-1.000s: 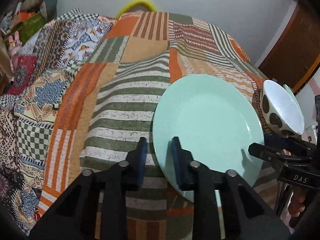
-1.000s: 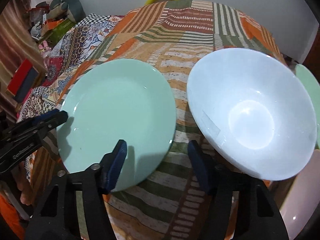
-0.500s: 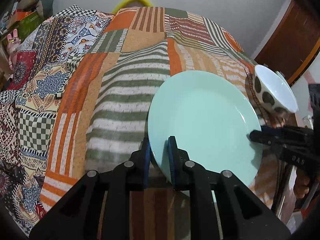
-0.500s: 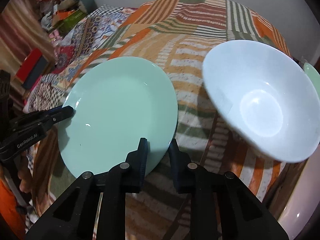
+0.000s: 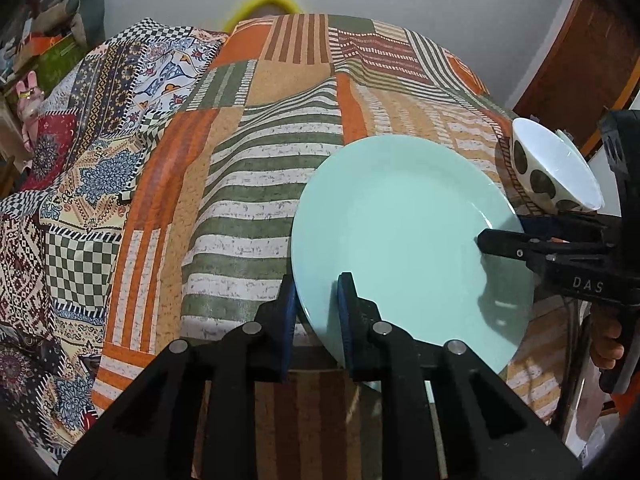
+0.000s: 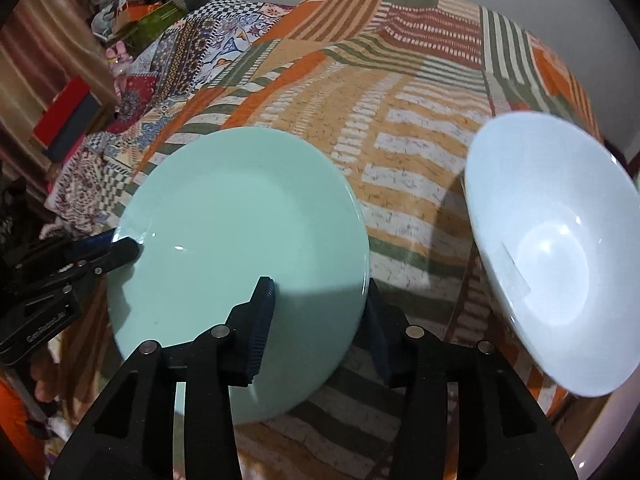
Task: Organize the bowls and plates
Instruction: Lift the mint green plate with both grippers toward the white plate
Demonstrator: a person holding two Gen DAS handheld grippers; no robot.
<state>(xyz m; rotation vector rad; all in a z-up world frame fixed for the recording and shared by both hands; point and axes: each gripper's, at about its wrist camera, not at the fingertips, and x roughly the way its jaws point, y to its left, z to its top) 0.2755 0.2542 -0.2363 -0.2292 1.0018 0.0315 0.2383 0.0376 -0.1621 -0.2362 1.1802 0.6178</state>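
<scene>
The right gripper [image 6: 320, 312] has spread apart around the plate's [image 6: 240, 240] near edge; the left gripper [image 5: 316, 308] stays clamped, carrying it alone.

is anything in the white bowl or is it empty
Empty. The right wrist view looks straight into the white bowl: its bare glossy inside shows only light reflections. It stands on the patchwork cloth beside the green plate.

Near rim of plate [image 5: 404, 232] hidden behind left gripper [image 5: 316, 312] and, in the right wrist view, right gripper [image 6: 316, 312]. Bowl [image 6: 560, 256] cut off by the right picture edge. Yellow thing [image 5: 262, 2] past the table's far edge blurred, half hidden. Shelf clutter [image 6: 132, 4] too small to identify.
</scene>
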